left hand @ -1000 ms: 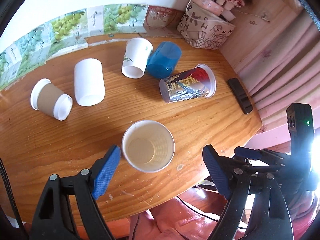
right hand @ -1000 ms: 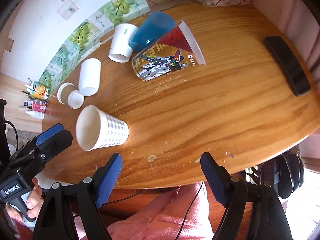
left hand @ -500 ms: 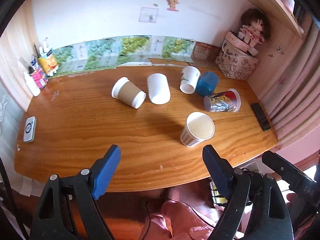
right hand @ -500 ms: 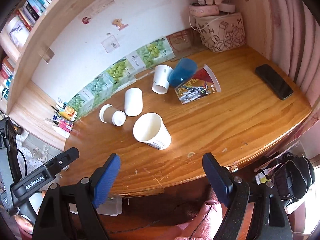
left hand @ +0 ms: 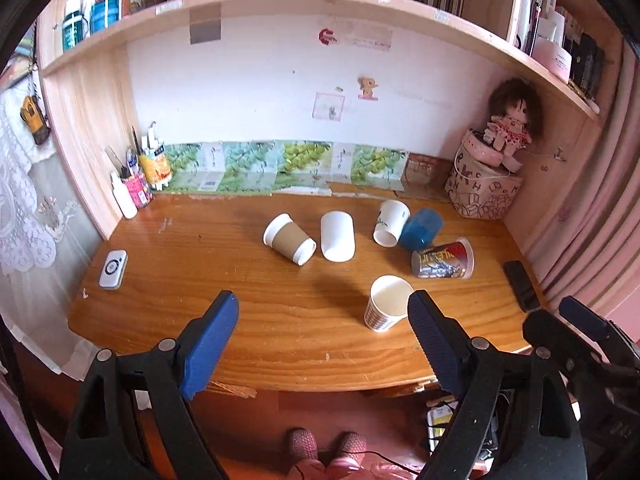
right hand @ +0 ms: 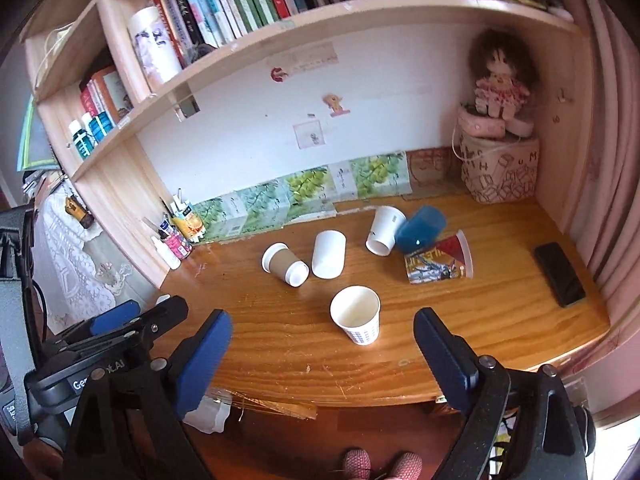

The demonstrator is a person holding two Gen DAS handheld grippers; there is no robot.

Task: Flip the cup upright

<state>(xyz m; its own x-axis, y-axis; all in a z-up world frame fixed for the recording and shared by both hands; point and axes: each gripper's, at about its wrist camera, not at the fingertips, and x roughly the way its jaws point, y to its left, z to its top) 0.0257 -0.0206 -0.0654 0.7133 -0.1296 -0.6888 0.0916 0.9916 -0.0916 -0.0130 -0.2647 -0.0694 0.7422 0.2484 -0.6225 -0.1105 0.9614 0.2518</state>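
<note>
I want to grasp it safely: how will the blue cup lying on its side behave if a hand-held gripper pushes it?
The blue cup lies on its round side, so it would probably roll, likely curving because it tapers. It looks like light plastic, so a push may send it against the white paper cup or the printed cup beside it.

Wooden desk [left hand: 248, 312] with 6 cups [left hand: 386, 303]

On the wooden desk [left hand: 280, 320], the upright white checked paper cup [left hand: 386, 303] stood nearest the front edge, with the sleeved brown paper cup [left hand: 289, 239], plain white cup [left hand: 337, 236], printed white cup [left hand: 391, 223], blue plastic cup [left hand: 421, 229] and foil-patterned cup [left hand: 442, 265] lying behind it.
</note>
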